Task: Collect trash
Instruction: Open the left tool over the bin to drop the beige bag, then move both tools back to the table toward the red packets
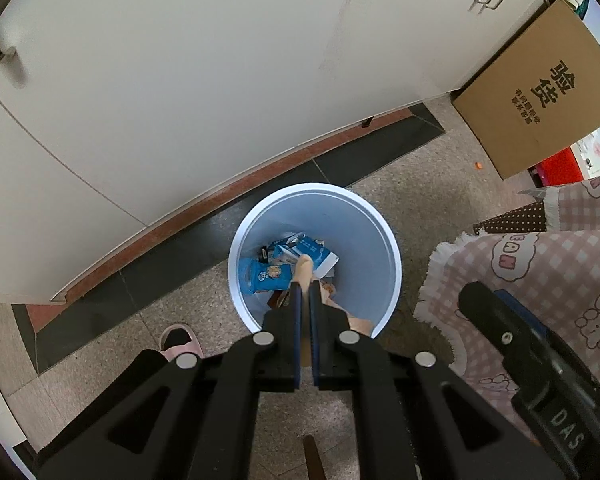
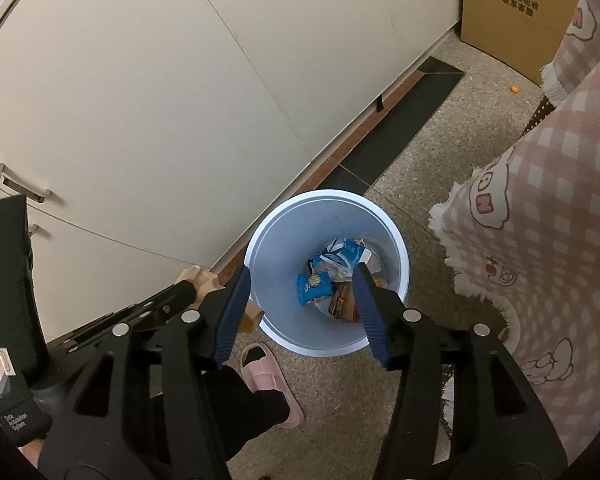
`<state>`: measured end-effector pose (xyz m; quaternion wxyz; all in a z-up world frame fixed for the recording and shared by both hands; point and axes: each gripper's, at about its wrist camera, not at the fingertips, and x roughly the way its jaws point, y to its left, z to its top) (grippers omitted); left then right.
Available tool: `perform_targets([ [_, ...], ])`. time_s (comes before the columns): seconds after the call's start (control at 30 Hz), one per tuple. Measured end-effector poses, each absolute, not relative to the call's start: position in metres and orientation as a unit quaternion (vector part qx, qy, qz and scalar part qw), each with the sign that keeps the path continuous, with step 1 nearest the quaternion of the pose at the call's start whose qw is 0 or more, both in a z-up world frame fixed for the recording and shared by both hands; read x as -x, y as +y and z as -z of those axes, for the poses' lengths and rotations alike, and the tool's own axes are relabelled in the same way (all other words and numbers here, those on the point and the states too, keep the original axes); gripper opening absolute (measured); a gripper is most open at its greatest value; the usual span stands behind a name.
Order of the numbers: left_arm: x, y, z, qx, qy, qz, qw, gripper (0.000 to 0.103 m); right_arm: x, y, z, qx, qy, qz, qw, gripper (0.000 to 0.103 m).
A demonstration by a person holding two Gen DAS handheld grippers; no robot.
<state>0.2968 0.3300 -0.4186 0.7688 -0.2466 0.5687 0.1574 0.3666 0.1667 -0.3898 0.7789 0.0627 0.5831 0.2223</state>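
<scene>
My left gripper (image 1: 306, 280) is clamped on a thin tan scrap (image 1: 303, 270), maybe cardboard or paper, and it hangs over the open mouth of the pale blue bin (image 1: 384, 240). The risk I see is in the release: the scrap is light and stands on edge between the pads, so if I let go while the tip sits near the bin's near rim, it could flutter out or catch on the rim and land on the speckled floor (image 1: 412, 184) beside my pink slipper (image 1: 180, 340). Stiff, flat material like this can also stick to 1 pad and come back up with me.

From the right wrist view, my right gripper (image 2: 300, 280) has its jaws apart with nothing between them, poised above the same bin. Wrappers (image 2: 315, 286) already lie at the bottom, a blue snack packet among them. The left tool shows at the lower left there, its tan scrap just outside the bin's left wall, so I judge that I am less centred than the left view suggests. The pink checked cloth (image 2: 548, 200) hangs near the bin on the right, and could snag my right arm.
</scene>
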Motion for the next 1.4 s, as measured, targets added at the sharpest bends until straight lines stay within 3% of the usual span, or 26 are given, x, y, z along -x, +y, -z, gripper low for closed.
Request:
perform_targets([
  [0.57, -0.312, 0.311, 0.357, 0.212, 0.531, -0.144, 0.808, 0.008, -0.353, 0.146, 0.336, -0.045, 0.528, -0.206, 0.823, 0.062],
  [0.67, -0.308, 0.306, 0.342, 0.198, 0.52, -0.154, 0.816, 0.03, -0.35, 0.141, 0.327, -0.05, 0.523, -0.201, 0.827, 0.062],
  [0.7, -0.305, 0.307, 0.338, 0.197, 0.515, -0.16, 0.819, 0.045, -0.35, 0.139, 0.325, -0.054, 0.523, -0.201, 0.827, 0.062],
  [0.73, -0.303, 0.307, 0.335, 0.197, 0.51, -0.163, 0.821, 0.054, -0.349, 0.137, 0.323, -0.058, 0.523, -0.201, 0.826, 0.062],
  [1.03, -0.27, 0.31, 0.284, 0.189, 0.475, -0.178, 0.841, 0.061, -0.331, 0.137, 0.287, -0.066, 0.501, -0.219, 0.835, 0.062],
  [1.27, -0.225, 0.31, 0.217, 0.19, 0.405, -0.204, 0.871, 0.065, -0.302, 0.136, 0.229, -0.083, 0.463, -0.253, 0.845, 0.062],
  [1.4, -0.201, 0.301, 0.173, 0.185, 0.354, -0.214, 0.891, 0.069, -0.283, 0.126, 0.182, -0.094, 0.419, -0.268, 0.863, 0.07],
])
